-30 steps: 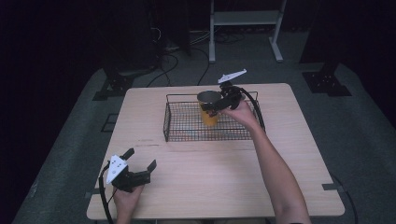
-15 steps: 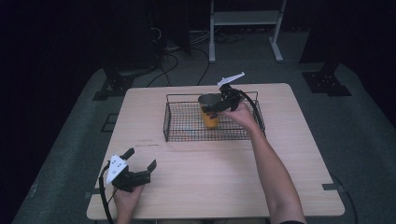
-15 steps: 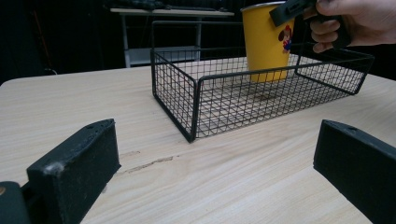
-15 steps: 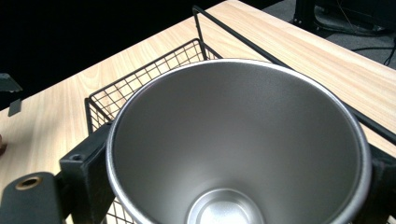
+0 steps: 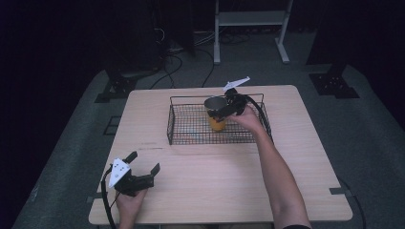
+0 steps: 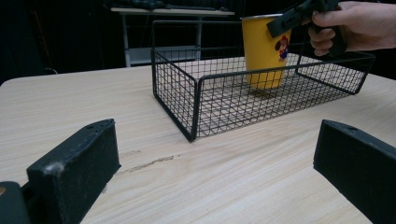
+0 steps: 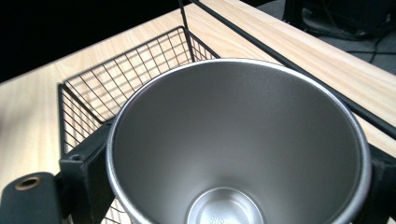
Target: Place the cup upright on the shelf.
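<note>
Inside the wire basket (image 5: 191, 136) a yellow cup (image 6: 267, 51) stands upright, steel interior empty — right gripper (image 5: 223, 110) jaws clamped on its rim. Left gripper (image 5: 143, 167) rests on the table (image 5: 215, 191) — jaws wide apart, holding nothing.

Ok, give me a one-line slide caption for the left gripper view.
Right hand-held gripper clasps a yellow metal cup standing in a black wire basket on a pale wooden table.

I see a pale wooden table (image 5: 210, 191) on a grey floor mat (image 5: 367, 133); behind it a white metal frame (image 5: 250, 19) stands in the dark; black cables (image 5: 176, 62) lie on the floor near a black stand foot (image 5: 114, 88); another foot (image 5: 334, 78) is at the right.
</note>
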Demonstrator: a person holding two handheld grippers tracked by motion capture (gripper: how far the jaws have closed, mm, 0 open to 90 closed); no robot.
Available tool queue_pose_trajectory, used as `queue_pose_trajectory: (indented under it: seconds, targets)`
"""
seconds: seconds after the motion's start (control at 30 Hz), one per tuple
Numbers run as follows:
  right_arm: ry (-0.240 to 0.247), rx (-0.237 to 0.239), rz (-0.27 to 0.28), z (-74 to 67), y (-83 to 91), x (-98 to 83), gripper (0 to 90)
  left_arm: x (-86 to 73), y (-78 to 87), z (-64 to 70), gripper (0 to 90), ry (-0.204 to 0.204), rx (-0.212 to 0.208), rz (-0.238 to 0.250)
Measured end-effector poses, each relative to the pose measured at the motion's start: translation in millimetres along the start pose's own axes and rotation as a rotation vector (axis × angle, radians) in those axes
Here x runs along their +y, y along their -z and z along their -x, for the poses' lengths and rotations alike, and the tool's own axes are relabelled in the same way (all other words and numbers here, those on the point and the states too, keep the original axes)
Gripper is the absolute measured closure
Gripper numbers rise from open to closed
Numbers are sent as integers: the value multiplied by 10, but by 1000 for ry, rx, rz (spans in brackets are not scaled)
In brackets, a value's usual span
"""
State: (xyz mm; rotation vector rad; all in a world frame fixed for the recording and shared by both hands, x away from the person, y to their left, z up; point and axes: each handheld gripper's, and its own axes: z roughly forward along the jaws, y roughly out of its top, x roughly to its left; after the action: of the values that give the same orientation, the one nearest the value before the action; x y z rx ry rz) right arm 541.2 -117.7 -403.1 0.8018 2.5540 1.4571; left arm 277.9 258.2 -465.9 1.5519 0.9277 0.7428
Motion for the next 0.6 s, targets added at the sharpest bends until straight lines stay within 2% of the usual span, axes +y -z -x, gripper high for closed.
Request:
queue_pose_trajectory:
  seconds: [0.07,0.13,0.3,0.6]
  targets:
    - [15,-22,6,-7,8,-25,90,0,-2,3,0,-1,1,0]
    - [3,-19,0,15,13,-54,89,0,-1,3,0,-1,0,-1]
    - [10,-14,-32,42,1,-106,89,0,-4,6,0,-4,1,-2]
    - [1,-20,-26,47,-5,-113,89,-1,-2,7,0,-3,0,-3]
